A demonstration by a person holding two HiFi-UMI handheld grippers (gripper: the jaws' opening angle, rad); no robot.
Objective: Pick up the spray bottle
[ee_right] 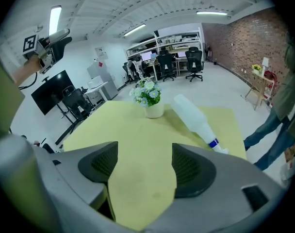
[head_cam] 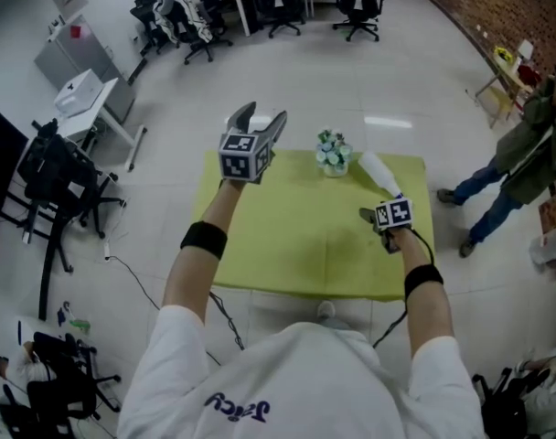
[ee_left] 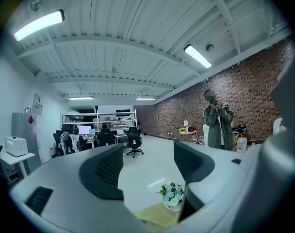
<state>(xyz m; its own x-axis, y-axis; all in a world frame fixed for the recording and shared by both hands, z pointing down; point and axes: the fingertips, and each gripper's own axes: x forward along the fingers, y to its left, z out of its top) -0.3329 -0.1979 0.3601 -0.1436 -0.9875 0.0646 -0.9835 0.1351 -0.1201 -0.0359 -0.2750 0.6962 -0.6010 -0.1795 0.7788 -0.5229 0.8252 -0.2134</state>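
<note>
The white spray bottle [head_cam: 379, 173] lies on its side on the yellow-green table [head_cam: 296, 245], at the back right. In the right gripper view the spray bottle [ee_right: 193, 116] shows a blue collar near its head and rests just beyond the right jaw. My right gripper [head_cam: 384, 219] hovers low over the table just in front of the bottle; the right gripper [ee_right: 145, 164] is open, with only tabletop between its jaws. My left gripper [head_cam: 262, 114] is held up high above the table's back left. That left gripper [ee_left: 147, 166] is open and holds nothing.
A small white pot of flowers [head_cam: 333, 154] stands at the table's back edge, left of the bottle. A person in a green coat [head_cam: 525, 163] stands on the floor to the right. Office chairs [head_cam: 356, 3] and desks fill the far room; a black chair [head_cam: 63, 190] is at left.
</note>
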